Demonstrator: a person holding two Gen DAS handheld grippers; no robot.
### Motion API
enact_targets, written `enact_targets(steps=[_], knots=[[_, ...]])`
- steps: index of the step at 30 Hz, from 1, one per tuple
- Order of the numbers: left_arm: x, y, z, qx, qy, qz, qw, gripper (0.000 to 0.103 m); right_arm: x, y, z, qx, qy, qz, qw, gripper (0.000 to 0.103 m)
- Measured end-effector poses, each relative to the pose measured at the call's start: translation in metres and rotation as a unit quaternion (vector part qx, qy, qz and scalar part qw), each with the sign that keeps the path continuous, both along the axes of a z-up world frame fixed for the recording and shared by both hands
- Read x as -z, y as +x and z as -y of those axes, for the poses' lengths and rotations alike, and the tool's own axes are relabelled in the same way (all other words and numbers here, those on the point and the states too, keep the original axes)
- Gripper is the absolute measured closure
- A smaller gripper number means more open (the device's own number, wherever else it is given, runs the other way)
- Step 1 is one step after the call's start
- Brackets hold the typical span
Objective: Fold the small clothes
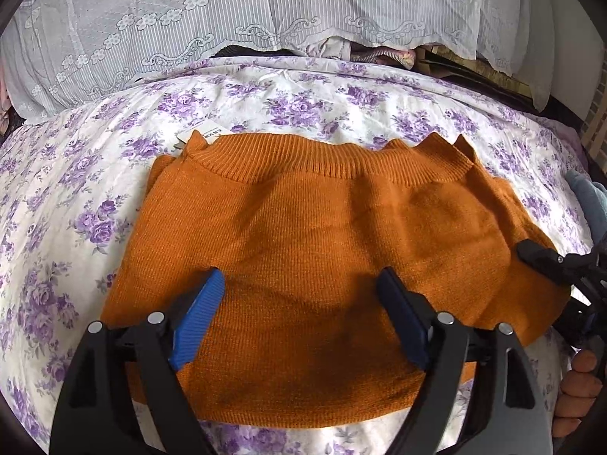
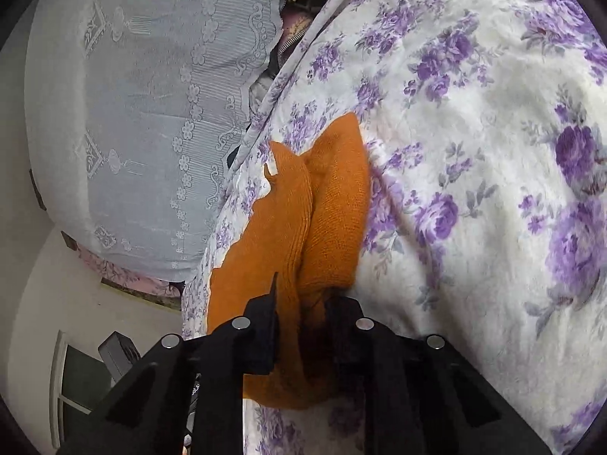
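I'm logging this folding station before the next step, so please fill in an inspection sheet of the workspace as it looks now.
Surface: floral bedsheet, white with purple flowers, wrinkled.
Job's things: orange knitted sweater lying spread on the sheet, ribbed collar at the far side, a paper tag at the collar.
Clutter: a grey-blue cloth at the right edge of the left wrist view.
Grippers: left gripper open above the sweater's near part; right gripper pinching a raised fold at the sweater's edge.
Cables: nothing seen.
Surroundings: white lace cloth draped behind the bed; a pale wall in the right wrist view.
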State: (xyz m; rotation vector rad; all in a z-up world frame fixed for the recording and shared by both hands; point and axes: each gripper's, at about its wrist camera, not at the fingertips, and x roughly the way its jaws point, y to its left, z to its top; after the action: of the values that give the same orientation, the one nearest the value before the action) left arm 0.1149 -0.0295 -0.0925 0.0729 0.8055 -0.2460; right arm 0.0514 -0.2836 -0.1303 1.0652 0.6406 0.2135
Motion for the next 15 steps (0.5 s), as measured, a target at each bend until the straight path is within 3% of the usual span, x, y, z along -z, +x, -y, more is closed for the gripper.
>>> enact_targets(steps=[2, 7, 11, 15], knots=[[0.000, -0.001, 0.001, 0.001, 0.007, 0.003, 1.0000, 0.022, -0.005, -0.001, -0.003, 0.003, -0.021, 0.007, 1.000, 0.087], [-0.004, -0.004, 0.002, 0.008, 0.007, 0.011, 0.9999, 0.038, -0.014, -0.001, -0.008, 0.004, -0.063, 0.014, 0.998, 0.087], [-0.002, -0.005, 0.008, 0.010, 0.026, 0.016, 0.9995, 0.038, -0.016, -0.002, -0.009, 0.009, -0.077, 0.012, 0.997, 0.087], [-0.002, -0.005, 0.010, 0.010, 0.037, 0.017, 0.9991, 0.038, -0.031, -0.005, -0.021, 0.013, -0.132, 0.022, 0.991, 0.087]])
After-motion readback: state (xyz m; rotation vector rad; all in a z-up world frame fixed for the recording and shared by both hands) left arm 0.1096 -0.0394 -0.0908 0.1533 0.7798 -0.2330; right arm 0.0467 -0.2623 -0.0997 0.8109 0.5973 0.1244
